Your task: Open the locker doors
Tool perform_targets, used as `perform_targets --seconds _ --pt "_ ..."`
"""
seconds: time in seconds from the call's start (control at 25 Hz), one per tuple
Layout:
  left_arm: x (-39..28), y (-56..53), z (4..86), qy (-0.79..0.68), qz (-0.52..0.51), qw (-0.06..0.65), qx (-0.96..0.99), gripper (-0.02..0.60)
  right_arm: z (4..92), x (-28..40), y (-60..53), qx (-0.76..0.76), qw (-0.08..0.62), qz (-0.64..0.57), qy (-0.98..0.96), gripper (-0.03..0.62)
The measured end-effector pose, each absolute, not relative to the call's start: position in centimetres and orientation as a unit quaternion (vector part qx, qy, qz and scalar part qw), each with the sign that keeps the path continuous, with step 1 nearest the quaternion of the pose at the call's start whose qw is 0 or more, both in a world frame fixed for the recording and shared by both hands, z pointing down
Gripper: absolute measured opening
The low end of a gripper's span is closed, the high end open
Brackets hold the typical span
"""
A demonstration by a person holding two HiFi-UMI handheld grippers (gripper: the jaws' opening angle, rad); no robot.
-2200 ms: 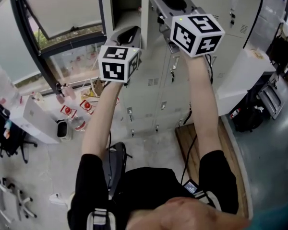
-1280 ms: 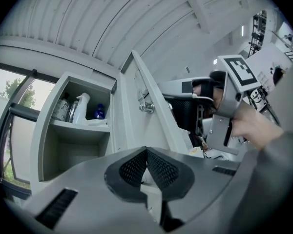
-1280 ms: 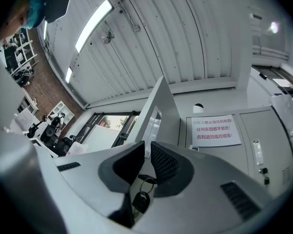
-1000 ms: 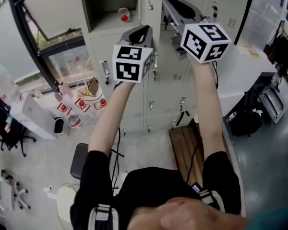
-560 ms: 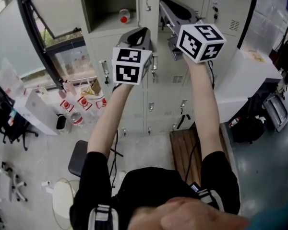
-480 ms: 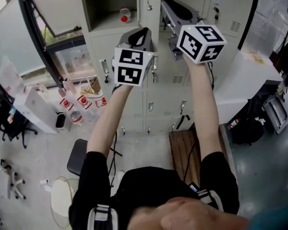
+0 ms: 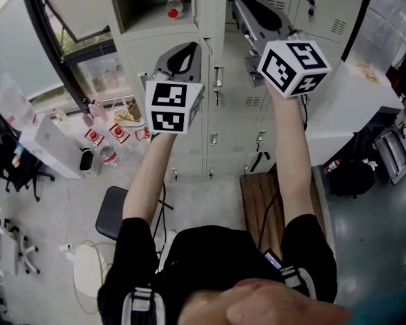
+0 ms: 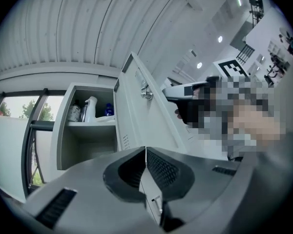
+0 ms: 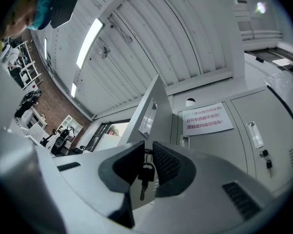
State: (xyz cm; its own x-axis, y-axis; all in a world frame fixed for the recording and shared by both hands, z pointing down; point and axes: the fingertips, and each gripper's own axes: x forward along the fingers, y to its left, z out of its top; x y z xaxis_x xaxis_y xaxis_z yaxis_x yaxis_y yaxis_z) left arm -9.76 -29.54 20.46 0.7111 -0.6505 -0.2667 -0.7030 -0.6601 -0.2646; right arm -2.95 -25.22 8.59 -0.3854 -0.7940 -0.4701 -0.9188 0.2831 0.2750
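**At the lockers: right jaws on a key, left jaws closed on nothing**

In front of the grey lockers [image 7: 240,114] I am holding both grippers up at arm's length, tilting them slightly upward. My right gripper [image 9: 147,149] is reaching to the upper row, where one locker door [image 9: 149,111] is standing open with its edge turned towards me. The jaws there are drawn in narrow and are pinching a key [image 9: 146,172] at that door. Its black head and a small blade are dangling in the slot between the pads. Further right, a closed door is carrying a paper notice [image 9: 206,117] with red print.

My left gripper [image 8: 145,152] is hanging lower and to the left, in front of the closed door under the open compartment [image 8: 88,135]. Its jaws are lying together, leaving only a hairline between the pads, and nothing is sitting in them. Over their tips I am looking into that compartment, where a white spray bottle [image 8: 90,108] and a blue container [image 8: 109,109] are standing on the shelf. The swung-out door is showing just to its right, with the right gripper coming in at its lock side.

A window [image 7: 74,19] is lying to the left of the lockers. A black stool [image 7: 115,212] is standing on the floor under my left arm.
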Motion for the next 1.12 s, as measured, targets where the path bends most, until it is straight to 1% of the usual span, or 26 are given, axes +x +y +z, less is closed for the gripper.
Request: perform_targets --seconds 0.28,0.44,0.68,0.88,1.12 --pt "-11.1 -27.7 25.2 0.412 0.055 0.200 -0.887 0.009 12.3 -2.6 -23.0 -0.543 0.129 0.255 0.790 0.052" --pt "-11.4 -27.1 27.6 0.414 0.053 0.184 -0.890 0.009 15.7 -2.5 -22.0 -0.551 0.119 0.252 0.787 0.054" --pt "-11.5 -27.2 31.4 0.425 0.050 0.153 -0.891 0.009 22.7 -1.9 -22.3 -0.578 0.065 0.246 0.775 0.054" --pt "-11.0 -26.0 35.5 0.422 0.034 0.135 -0.896 0.009 30.1 -2.2 -22.1 -0.594 0.026 0.216 0.774 0.054" --pt "-10.2 -25.4 40.6 0.428 0.015 0.098 -0.898 0.009 36.4 -2.1 -21.9 -0.608 0.016 0.179 0.773 0.057"
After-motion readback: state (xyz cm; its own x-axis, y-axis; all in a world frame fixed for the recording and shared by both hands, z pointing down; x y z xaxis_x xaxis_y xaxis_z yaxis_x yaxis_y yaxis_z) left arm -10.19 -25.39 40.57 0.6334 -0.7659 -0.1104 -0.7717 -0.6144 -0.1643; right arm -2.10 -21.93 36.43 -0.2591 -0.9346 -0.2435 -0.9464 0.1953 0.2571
